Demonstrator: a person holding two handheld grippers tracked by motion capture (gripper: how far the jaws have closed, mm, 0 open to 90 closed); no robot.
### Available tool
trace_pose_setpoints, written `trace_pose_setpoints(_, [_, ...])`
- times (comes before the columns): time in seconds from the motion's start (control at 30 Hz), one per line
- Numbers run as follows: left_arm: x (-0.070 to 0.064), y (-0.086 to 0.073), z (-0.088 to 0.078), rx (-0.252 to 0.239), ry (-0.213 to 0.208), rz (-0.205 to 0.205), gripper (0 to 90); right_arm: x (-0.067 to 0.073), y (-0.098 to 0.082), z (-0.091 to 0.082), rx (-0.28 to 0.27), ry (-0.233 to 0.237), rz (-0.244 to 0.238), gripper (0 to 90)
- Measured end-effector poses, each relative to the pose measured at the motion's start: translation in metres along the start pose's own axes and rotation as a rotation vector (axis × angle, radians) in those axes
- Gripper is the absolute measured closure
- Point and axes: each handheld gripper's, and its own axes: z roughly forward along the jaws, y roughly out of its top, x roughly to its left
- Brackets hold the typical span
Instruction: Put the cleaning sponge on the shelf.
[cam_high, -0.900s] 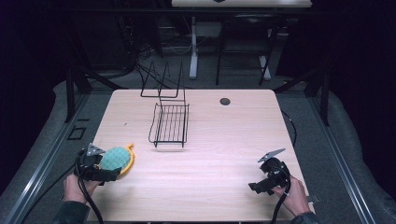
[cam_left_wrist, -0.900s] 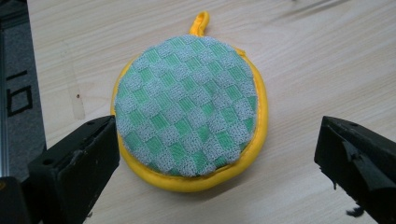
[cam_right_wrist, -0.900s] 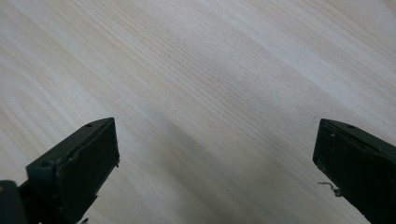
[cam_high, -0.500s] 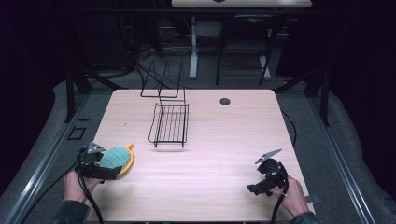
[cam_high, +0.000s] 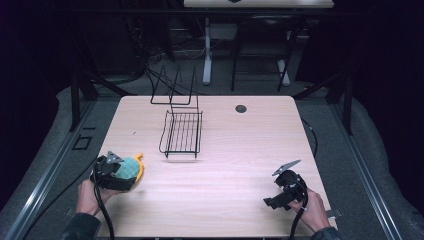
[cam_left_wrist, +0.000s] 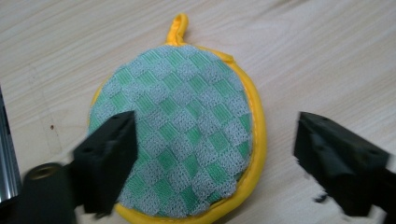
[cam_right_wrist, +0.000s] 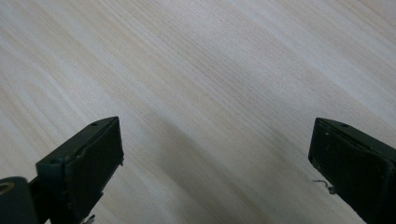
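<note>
Wire rack (cam_high: 182, 133) sits empty; both grippers' jaws gape, left gripper (cam_left_wrist: 215, 154) straddling pot holder (cam_left_wrist: 180, 126).

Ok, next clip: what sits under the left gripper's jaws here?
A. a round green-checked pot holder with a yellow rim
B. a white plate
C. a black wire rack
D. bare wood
A. In the left gripper view the left gripper stands open above the pot holder, which lies flat on the table with its yellow loop pointing away; the wire rack stands farther off, mid-table.
</note>
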Motion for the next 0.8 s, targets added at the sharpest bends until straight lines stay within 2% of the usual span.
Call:
trace_pose_setpoints(0.07, [0.0000, -0.0021, 0.0021, 0.019, -0.004, 0.011, 27.0, 0.0008, 0.0002, 0.0007, -0.004, 0.005, 0.007, 2.5])
trace_pose_setpoints(0.13, [-0.0014, -0.0037, 0.0052, 0.042, 0.002, 0.024, 38.9, 0.0000, 0.0000, 0.0004, 0.003, 0.003, 0.001, 2.5])
trace_pose_setpoints(0.17, [-0.0026, -0.0044, 0.0067, 0.044, 0.017, 0.038, 42.6, 0.0002, -0.0002, 0.0004, 0.002, 0.007, 0.007, 2.5])
trace_pose_setpoints(0.23, [-0.0033, -0.0047, 0.0069, 0.047, 0.015, 0.045, 47.3, 0.0002, -0.0007, 0.0001, 0.001, 0.008, 0.013, 2.5])
trace_pose_setpoints(0.27, [-0.0031, -0.0052, 0.0069, 0.048, 0.014, 0.049, 52.5, -0.0001, -0.0009, 0.0002, 0.004, 0.006, 0.008, 2.6])
trace_pose_setpoints(0.33, [-0.0030, -0.0058, 0.0075, 0.047, 0.015, 0.055, 53.7, -0.0002, -0.0009, 0.0003, 0.006, 0.007, 0.007, 2.6])
trace_pose_setpoints(0.43, [-0.0044, -0.0057, 0.0083, 0.048, 0.022, 0.053, 61.3, 0.0001, -0.0004, 0.0006, 0.009, 0.005, -0.001, 2.6])
trace_pose_setpoints(0.5, [-0.0065, -0.0051, 0.0088, 0.051, 0.033, 0.074, 65.9, 0.0004, -0.0004, 0.0000, 0.009, 0.000, 0.000, 2.9])
trace_pose_setpoints(0.6, [-0.0068, -0.0056, 0.0094, 0.040, 0.033, 0.078, 75.3, -0.0022, -0.0008, 0.0011, 0.004, 0.000, 0.019, 3.9])
trace_pose_setpoints(0.8, [-0.0089, -0.0062, 0.0095, 0.011, 0.055, 0.105, 84.7, -0.0015, -0.0008, 0.0005, 0.007, 0.001, 0.021, 4.1])
